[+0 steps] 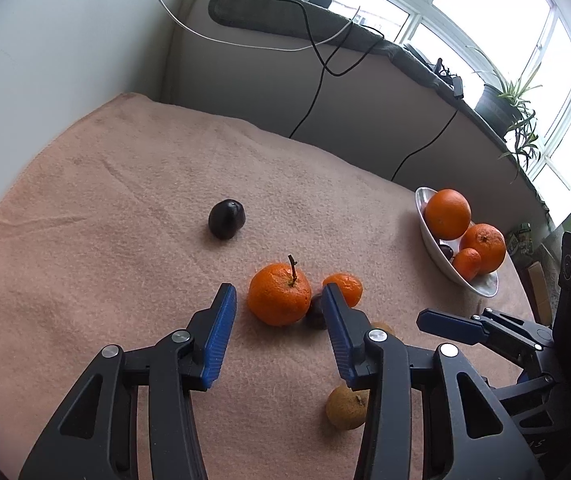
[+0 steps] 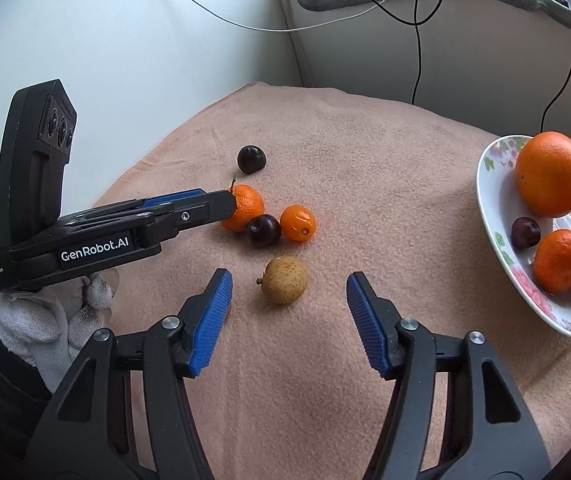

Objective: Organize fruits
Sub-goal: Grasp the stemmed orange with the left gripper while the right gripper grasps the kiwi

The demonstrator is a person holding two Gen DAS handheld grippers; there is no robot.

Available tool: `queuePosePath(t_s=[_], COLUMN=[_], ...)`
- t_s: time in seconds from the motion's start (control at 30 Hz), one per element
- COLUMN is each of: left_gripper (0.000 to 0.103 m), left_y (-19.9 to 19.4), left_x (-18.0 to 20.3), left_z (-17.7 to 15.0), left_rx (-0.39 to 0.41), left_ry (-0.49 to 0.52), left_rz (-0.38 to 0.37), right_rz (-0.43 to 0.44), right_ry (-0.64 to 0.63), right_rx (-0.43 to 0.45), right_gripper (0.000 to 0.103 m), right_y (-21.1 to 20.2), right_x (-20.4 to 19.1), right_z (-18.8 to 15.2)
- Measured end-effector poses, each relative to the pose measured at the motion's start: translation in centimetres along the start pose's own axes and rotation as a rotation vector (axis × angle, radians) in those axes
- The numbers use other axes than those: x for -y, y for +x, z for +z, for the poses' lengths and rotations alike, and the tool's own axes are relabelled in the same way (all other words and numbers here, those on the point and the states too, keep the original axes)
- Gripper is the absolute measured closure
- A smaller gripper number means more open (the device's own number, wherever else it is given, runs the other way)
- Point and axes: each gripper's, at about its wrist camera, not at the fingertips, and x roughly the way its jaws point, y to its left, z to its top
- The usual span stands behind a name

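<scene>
A stemmed tangerine (image 1: 279,296) lies on the pink cloth, and my left gripper (image 1: 278,294) stands open around it with a gap at each pad. In the right wrist view the left gripper (image 2: 227,202) reaches that tangerine (image 2: 247,208) from the left. My right gripper (image 2: 289,278) is open, with a small brown round fruit (image 2: 284,280) between its tips and untouched. A dark cherry (image 2: 263,231) and a small orange fruit (image 2: 297,223) lie against the tangerine. Farther back sits a lone dark fruit (image 2: 251,160). The flowered plate (image 2: 489,184) holds oranges and a cherry.
The pink cloth (image 1: 125,200) covers the whole table up to the wall and a ledge hung with cables (image 1: 317,80). A potted plant (image 1: 501,104) stands on the sill. A white-gloved hand (image 2: 45,320) holds the left gripper. The plate (image 1: 429,248) is near the right edge.
</scene>
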Motion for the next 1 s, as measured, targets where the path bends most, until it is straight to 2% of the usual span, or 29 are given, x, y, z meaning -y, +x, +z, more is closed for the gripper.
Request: queuePosePath(t_s=[0.13, 0.3, 0.43, 0.47, 0.67, 1.0], left_gripper=[0.061, 0.061, 0.066, 0.069, 0.07, 0.07], left_y=[0.4, 1.0, 1.4, 1.4, 1.5, 0.6], left_x=[-0.3, -0.5, -0.6, -0.5, -0.3, -0.4], left_z=[0.1, 0.1, 0.1, 0.1, 0.2, 0.4], left_rx=[-0.011, -0.032, -0.05, -0.049, -0.042, -0.013], left_ry=[-0.021, -0.028, -0.028, -0.025, -0.02, -0.032], left_rz=[-0.007, -0.011, -0.024, -0.027, -0.019, -0.016], right_rz=[0.004, 0.011, 0.012, 0.012, 0.017, 0.025], right_ry=[0.013, 0.028, 0.028, 0.028, 0.025, 0.068], right_rx=[-0.016, -0.045, -0.053, -0.054, -0.059, -0.014], right_gripper=[0.046, 0.053, 0.056, 0.058, 0.07, 0.071], right_y=[0.9, 2.2, 2.4, 2.5, 2.6, 0.8], right_x=[0.1, 0.3, 0.2, 0.2, -0.1, 0.7], right_z=[0.1, 0.2, 0.2, 0.2, 0.2, 0.3])
